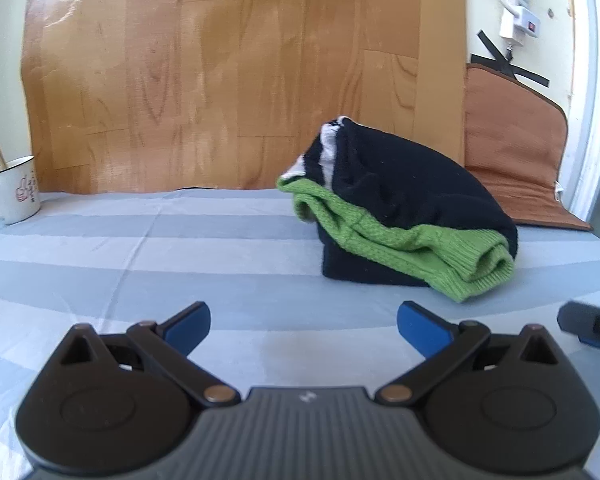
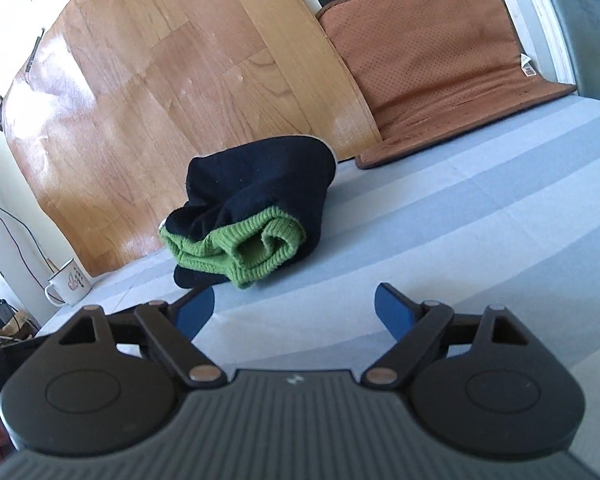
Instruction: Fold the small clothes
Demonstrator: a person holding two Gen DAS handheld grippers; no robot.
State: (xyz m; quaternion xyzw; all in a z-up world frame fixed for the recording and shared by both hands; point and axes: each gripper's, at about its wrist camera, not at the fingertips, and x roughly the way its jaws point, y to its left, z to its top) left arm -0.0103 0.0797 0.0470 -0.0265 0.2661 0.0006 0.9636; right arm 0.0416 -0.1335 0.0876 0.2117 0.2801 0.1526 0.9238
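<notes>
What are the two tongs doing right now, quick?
Left tongs: open, holding nothing.
Right tongs: open, holding nothing; the folded sweater lies ahead, untouched.

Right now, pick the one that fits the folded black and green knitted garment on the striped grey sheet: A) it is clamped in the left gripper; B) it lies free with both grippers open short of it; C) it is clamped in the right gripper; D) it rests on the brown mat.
B: the folded black and green knitted garment lies alone on the striped grey sheet, while the left gripper and the right gripper stand open and empty short of it.
</notes>
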